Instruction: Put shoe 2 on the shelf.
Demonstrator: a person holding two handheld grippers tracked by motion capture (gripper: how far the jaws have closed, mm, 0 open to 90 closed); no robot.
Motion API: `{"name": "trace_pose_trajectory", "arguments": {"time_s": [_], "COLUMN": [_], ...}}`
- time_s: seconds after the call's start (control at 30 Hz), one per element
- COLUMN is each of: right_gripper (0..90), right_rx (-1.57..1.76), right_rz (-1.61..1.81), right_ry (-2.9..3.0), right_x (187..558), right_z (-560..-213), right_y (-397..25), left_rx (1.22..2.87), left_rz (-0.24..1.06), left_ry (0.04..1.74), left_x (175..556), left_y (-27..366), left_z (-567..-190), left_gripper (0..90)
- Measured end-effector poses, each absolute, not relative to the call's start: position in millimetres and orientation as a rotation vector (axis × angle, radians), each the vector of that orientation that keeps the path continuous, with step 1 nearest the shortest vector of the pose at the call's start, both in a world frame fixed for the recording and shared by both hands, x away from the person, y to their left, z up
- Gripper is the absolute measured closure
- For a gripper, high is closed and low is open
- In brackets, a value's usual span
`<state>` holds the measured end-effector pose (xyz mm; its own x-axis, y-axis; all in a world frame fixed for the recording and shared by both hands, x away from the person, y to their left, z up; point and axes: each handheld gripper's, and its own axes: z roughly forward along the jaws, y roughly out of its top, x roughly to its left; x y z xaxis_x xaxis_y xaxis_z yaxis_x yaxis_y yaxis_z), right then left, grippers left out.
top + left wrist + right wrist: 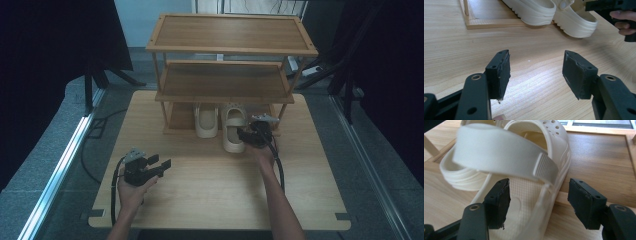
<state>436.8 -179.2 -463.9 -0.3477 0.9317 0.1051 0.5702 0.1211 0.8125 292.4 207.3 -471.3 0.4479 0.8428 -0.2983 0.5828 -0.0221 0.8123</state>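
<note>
Cream foam clog, half on the wooden rack's bottom shelf, sat between the right gripper's spread jaws straddling its sidewall; a shallow bite risked slipping, while the left gripper idled open.

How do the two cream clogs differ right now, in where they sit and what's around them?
The left clog sits tucked further into the rack's bottom shelf; the right clog juts out further, its heel end over the table. The right claw is open, its jaws either side of the right clog's side wall; nothing touches the left clog. The left claw is open, away from both. Both clogs are cream, upright, heels toward the person.
</note>
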Motion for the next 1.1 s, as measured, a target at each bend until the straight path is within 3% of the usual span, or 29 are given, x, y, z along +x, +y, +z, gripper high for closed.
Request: {"name": "trace_pose_trajectory", "arguments": {"time_s": [0.4, 0.63, 0.93, 1.1], "right_gripper": [45.5, 60.6, 84.4, 89.7], "right_rx": [1.324, 1.224, 1.248, 1.237], "right_rz": [1.197, 1.144, 1.036, 1.008], "right_ry": [2.061, 2.21, 2.284, 2.273], "right_x": [386.3, 361.0, 373.3, 381.6], "right_z": [-448.4, -462.5, -485.5, -487.8], "right_y": [-190.2, -183.9, -178.3, -176.3], "left_rx": [1.726, 1.73, 1.728, 1.721], "left_rz": [0.325, 0.321, 0.321, 0.319], "left_ry": [1.229, 1.23, 1.232, 1.242], "left_x": [291.5, 291.2, 291.1, 292.1], "left_y": [203.7, 203.0, 204.0, 206.1], "left_z": [-471.8, -472.8, -472.8, -473.9], "left_gripper": [39.5, 39.5, 39.5, 39.4]}}
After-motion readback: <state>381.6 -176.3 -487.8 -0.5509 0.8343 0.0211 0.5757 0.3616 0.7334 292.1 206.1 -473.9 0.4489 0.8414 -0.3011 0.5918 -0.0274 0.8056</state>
